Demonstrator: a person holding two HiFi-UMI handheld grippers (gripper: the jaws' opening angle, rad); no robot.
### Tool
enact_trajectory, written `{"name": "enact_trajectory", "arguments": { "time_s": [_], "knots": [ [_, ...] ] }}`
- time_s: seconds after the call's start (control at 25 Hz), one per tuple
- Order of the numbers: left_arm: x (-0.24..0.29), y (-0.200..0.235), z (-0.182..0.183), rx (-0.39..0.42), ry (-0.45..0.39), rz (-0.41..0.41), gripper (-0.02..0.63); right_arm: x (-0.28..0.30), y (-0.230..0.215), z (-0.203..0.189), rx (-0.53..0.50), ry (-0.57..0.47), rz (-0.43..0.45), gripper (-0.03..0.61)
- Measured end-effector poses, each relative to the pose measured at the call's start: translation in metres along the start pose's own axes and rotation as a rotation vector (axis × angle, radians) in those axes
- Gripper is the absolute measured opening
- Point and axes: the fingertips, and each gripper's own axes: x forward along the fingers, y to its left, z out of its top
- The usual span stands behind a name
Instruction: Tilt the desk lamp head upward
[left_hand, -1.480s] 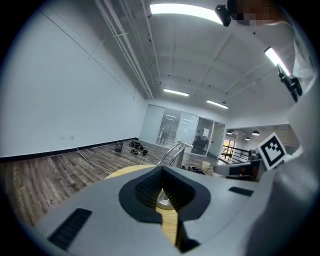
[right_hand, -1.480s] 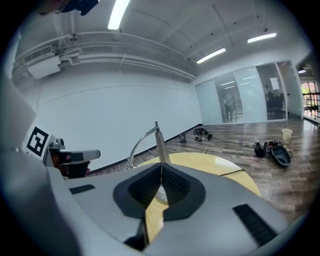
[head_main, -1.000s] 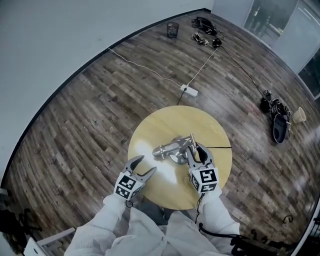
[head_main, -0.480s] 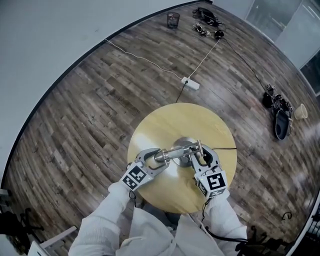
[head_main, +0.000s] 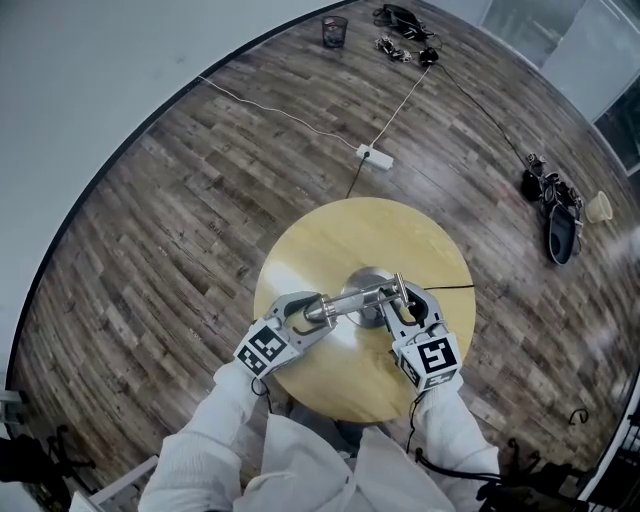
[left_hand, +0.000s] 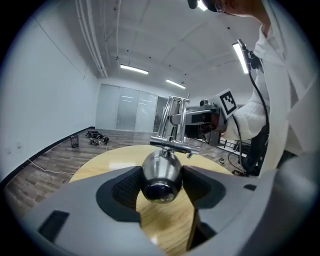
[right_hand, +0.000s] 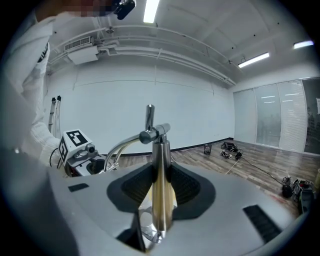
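Two hand-held grippers meet on one metal desk lamp, which stands near the middle of a round yellow wooden table (head_main: 345, 225) on a dark plank floor (head_main: 150, 250). At the far left a thin white cable (head_main: 270, 108) runs along the floor from the wall to a white power strip (head_main: 374, 156) just beyond the table's far edge. On the near left of the tabletop, the left gripper (head_main: 314, 314) reaches in from a white sleeve (head_main: 205, 440). Its jaws have just been closing, and the lamp head (left_hand: 161, 175) now sits between them, with the dark pads lying against its rounded sides. The head lies roughly level above the wood, its glass end facing back along the gripper. From it the lamp arm (head_main: 352, 297) runs right to a joint at the top of the upright post (right_hand: 161, 185), which rises from the round lamp base (head_main: 362, 281) resting on the table. The right gripper (head_main: 405, 306) comes in from the near right and is clenched on that post, its pads pressed to both sides a little above the base. A black cord (head_main: 452, 288) leaves the lamp and crosses the table to its right edge. On the far floor, by the wall, stand a small dark cup (head_main: 334, 30) and, right of it, a tangle of black gear (head_main: 402, 20). Well off to the right lie more dark gear (head_main: 553, 212) and a pale paper cup (head_main: 598, 207).
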Motion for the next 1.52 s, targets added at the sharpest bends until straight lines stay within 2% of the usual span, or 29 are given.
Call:
{"name": "enact_trajectory", "arguments": {
  "time_s": [0.16,0.48,0.84,1.28,1.52],
  "knots": [
    [-0.020,0.002,0.006,0.014,-0.005,0.024,0.262,0.001,0.000,0.000,-0.006,0.002,0.004,0.115],
    [-0.068,-0.006,0.044,0.024,-0.047,0.087,0.259,-0.001,-0.001,-0.001,-0.007,0.003,0.011,0.115],
    [-0.112,-0.020,0.116,0.038,-0.130,0.137,0.256,-0.003,-0.002,-0.001,-0.011,0.011,0.023,0.115],
    [-0.136,-0.049,0.225,0.151,-0.216,0.114,0.253,-0.005,0.003,0.002,-0.010,0.012,0.015,0.115],
    [-0.126,-0.063,0.256,0.227,-0.201,0.090,0.252,-0.009,0.005,0.001,-0.001,0.009,0.000,0.115]
  ]
}}
